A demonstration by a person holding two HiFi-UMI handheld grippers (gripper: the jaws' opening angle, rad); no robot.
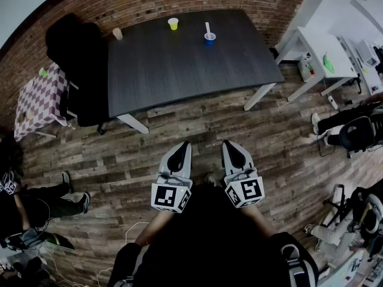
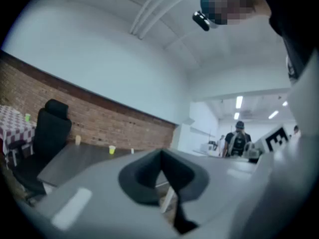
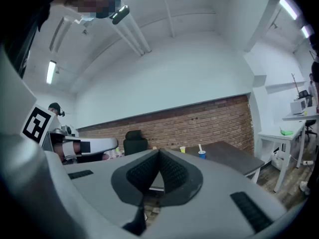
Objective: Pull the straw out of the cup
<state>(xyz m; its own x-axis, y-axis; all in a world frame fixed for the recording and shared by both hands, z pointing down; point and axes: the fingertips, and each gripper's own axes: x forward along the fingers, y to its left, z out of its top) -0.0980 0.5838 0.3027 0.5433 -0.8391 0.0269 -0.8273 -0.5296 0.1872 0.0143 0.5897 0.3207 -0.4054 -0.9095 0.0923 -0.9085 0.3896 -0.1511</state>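
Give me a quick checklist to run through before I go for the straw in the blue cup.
1. Straw in the cup: ok. The straw stands in the blue cup.
2. Cup upright: ok, on the far part of the table.
3. Cup within reach: not ok. Both tools hang over the floor, short of the table.
4. Right tool open for the straw: not ok. Its jaws are together, with nothing between them.
5. Left tool open to steady the cup: not ok. Its jaws are together and empty.
6. Space around the cup: ok. The yellow cup stands apart, to the left.
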